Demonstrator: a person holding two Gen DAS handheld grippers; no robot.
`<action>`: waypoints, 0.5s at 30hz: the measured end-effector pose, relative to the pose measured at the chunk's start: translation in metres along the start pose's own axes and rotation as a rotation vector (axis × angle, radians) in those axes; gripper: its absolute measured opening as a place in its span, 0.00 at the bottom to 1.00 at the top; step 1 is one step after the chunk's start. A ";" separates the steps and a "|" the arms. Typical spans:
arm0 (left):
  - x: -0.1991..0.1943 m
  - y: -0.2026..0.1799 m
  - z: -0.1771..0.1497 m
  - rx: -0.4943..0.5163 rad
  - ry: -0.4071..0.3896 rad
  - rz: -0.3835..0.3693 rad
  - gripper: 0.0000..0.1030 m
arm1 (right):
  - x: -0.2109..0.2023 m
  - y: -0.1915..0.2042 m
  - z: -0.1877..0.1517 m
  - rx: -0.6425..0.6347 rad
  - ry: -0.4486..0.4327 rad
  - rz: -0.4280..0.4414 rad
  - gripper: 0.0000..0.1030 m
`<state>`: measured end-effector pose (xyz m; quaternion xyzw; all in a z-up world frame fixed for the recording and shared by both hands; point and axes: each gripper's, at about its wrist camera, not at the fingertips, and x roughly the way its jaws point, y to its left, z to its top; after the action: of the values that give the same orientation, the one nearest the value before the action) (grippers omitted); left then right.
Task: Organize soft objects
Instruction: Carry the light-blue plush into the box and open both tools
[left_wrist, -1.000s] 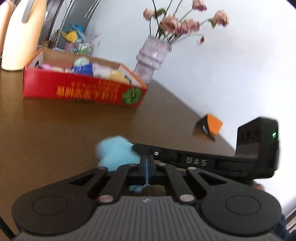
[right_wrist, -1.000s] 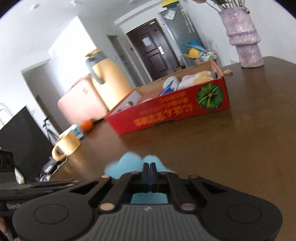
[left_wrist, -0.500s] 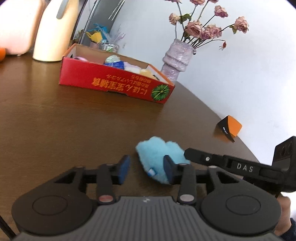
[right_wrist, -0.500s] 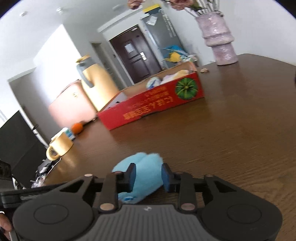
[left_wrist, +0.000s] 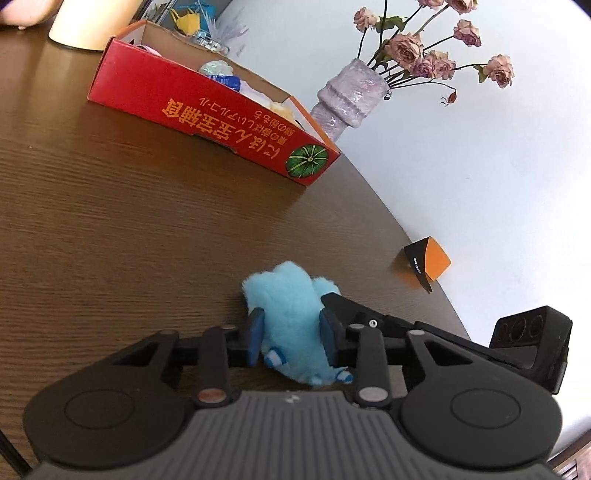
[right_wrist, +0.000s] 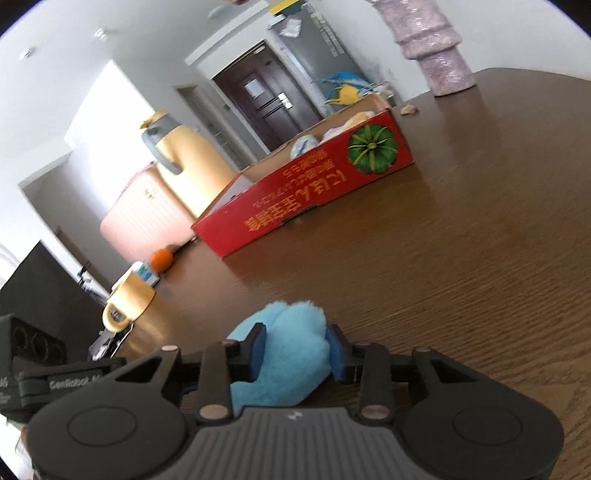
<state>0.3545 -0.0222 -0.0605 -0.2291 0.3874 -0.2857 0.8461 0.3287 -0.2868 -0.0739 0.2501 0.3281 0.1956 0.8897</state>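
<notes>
Here, a blue plush toy (left_wrist: 288, 317) is straddled by spread fingers of both grippers; soft items are already boxed at 12 o'clock (left_wrist: 207, 110).

The plush toy (left_wrist: 291, 317) lies on the table (left_wrist: 110, 229), the box (left_wrist: 207, 110) sits behind it, and the vase (left_wrist: 347, 96) stands behind the box.

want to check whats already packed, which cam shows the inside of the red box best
The left wrist view: it looks down over the red box wall, showing several pale soft items inside. The right wrist view sees the box lower and more side-on, so only a few item tops peek above its rim.
</notes>
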 end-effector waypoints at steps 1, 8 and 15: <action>-0.001 0.000 0.000 0.000 -0.003 0.001 0.31 | 0.000 0.000 0.000 0.000 0.007 0.008 0.30; -0.009 -0.013 0.009 0.039 -0.045 0.008 0.31 | -0.013 0.022 0.023 -0.045 -0.046 0.042 0.28; -0.008 -0.051 0.104 0.210 -0.159 -0.017 0.31 | 0.010 0.039 0.129 -0.152 -0.181 0.062 0.28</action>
<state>0.4166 -0.0369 0.0360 -0.1645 0.2854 -0.3125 0.8910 0.4162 -0.2917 0.0287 0.2088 0.2229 0.2240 0.9255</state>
